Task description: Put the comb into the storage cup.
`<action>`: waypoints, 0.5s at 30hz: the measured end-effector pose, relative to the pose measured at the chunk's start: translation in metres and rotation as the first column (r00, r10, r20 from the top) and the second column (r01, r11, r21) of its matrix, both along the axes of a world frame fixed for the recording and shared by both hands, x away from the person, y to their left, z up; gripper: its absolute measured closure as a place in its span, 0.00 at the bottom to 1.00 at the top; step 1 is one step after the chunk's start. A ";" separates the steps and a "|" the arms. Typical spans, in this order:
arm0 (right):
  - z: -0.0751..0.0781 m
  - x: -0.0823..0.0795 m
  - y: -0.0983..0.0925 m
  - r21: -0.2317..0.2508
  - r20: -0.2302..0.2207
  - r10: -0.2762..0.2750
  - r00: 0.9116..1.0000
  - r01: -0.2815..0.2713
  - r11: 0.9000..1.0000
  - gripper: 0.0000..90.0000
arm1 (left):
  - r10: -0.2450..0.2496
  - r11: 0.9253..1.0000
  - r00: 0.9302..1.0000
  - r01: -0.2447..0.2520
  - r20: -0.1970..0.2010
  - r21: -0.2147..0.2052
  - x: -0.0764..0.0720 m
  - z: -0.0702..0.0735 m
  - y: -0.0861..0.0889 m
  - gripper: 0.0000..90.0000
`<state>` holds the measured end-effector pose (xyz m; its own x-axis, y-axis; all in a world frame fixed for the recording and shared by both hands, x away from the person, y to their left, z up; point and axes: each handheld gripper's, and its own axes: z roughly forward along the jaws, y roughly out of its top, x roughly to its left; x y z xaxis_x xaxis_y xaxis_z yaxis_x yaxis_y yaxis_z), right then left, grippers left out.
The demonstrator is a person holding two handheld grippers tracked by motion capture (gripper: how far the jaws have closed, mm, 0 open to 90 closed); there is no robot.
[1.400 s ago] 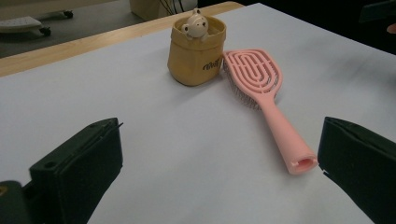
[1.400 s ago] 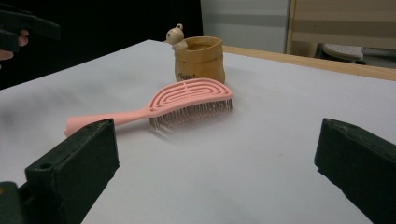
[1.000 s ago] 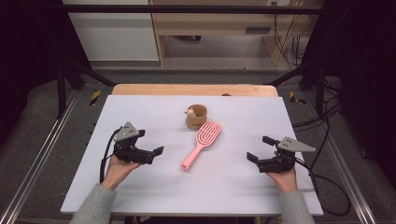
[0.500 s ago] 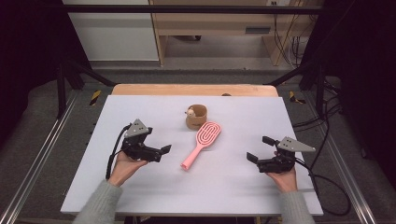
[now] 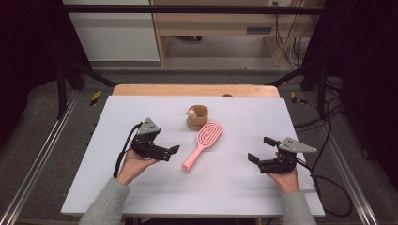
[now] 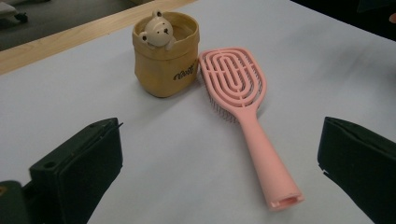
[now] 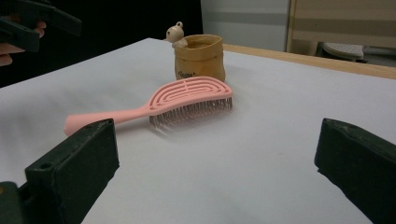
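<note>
A pink hairbrush (image 5: 201,146) lies bristles down at the middle of the white table (image 5: 141,192), its handle pointing toward the person's side. Just behind its head stands a small tan pot (image 5: 197,117) with a bear figure (image 6: 156,31) on the rim. My left gripper (image 5: 171,152) is open, a short way left of the handle's end, which lies ahead between the jaws in the left gripper view. My right gripper (image 5: 260,150) is open and holds nothing, well right of the brush (image 7: 177,100). The pot (image 7: 200,58) is behind the brush there.
A wooden strip (image 5: 187,90) runs along the table's far edge. Metal rails (image 5: 42,154) flank the table on both sides. Cables (image 5: 328,183) trail off to the right. Bare table surface lies in front of the brush and between the two hands.
My left gripper has moved right and slightly nearer, closing in on the brush's handle end. The right gripper, the brush and the pot have stayed put.
</note>
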<state>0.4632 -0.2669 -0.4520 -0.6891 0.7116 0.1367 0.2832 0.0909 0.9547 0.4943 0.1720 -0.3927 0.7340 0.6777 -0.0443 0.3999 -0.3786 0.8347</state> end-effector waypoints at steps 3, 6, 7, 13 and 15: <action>0.000 0.000 0.000 -0.002 -0.002 0.000 1.000 0.000 1.000 0.00 | -0.003 1.000 1.000 0.003 -0.002 0.006 0.002 0.000 -0.004 0.00; 0.000 0.000 0.000 -0.003 -0.002 0.001 1.000 -0.001 1.000 0.00 | -0.006 1.000 1.000 0.006 -0.006 0.014 0.004 0.000 -0.009 0.00; 0.000 0.000 0.000 -0.003 -0.003 0.001 1.000 -0.001 1.000 0.00 | -0.007 1.000 1.000 0.007 -0.007 0.013 0.004 0.000 -0.010 0.00; 0.000 0.000 0.000 -0.004 -0.002 0.001 1.000 -0.001 1.000 0.00 | -0.011 1.000 1.000 0.011 -0.020 0.029 0.008 -0.002 -0.018 0.00; 0.000 0.000 0.000 -0.004 -0.001 -0.001 1.000 0.001 1.000 0.00 | -0.010 1.000 1.000 0.010 -0.022 0.029 0.009 -0.002 -0.020 0.00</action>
<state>0.4633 -0.2667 -0.4522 -0.6883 0.7129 0.1347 0.2842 0.0941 0.9541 0.5032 0.1523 -0.3949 0.7399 0.6715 -0.0410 0.4142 -0.4067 0.8143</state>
